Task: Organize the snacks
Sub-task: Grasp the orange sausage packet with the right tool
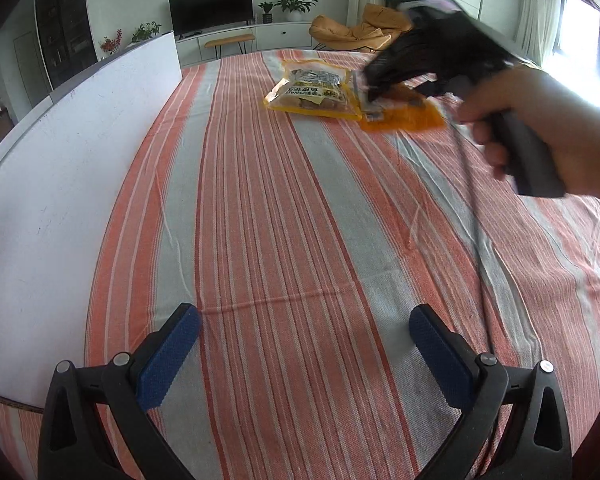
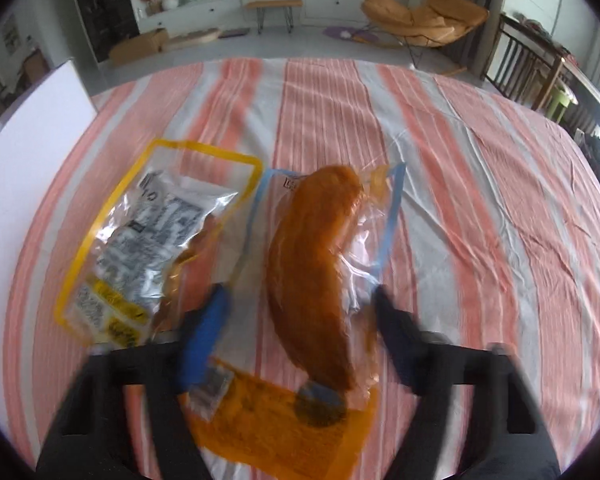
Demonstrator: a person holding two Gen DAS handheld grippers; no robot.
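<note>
Left hand-held gripper [image 1: 304, 356] agape; right hand-held gripper [image 2: 300, 336] half-closed.

Right tongs [image 2: 300, 332] straddle orange snack bag [image 2: 312, 276], pads not touching; yellow-edged packet [image 2: 148, 240] just beside it on striped table [image 2: 480, 200].

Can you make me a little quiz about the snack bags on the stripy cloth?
1. True or false: the yellow-edged snack bag and the orange snack bag lie side by side on the striped tablecloth.
2. Which bag lies between the fingers of the right gripper? A) the yellow-edged snack bag B) the orange snack bag C) neither
3. Fill in: the left gripper has ______ between its fingers.

Key:
1. True.
2. B. The picture is too blurred to tell whether the pads press on it.
3. Nothing; its jaws stand wide open over bare cloth.
</note>
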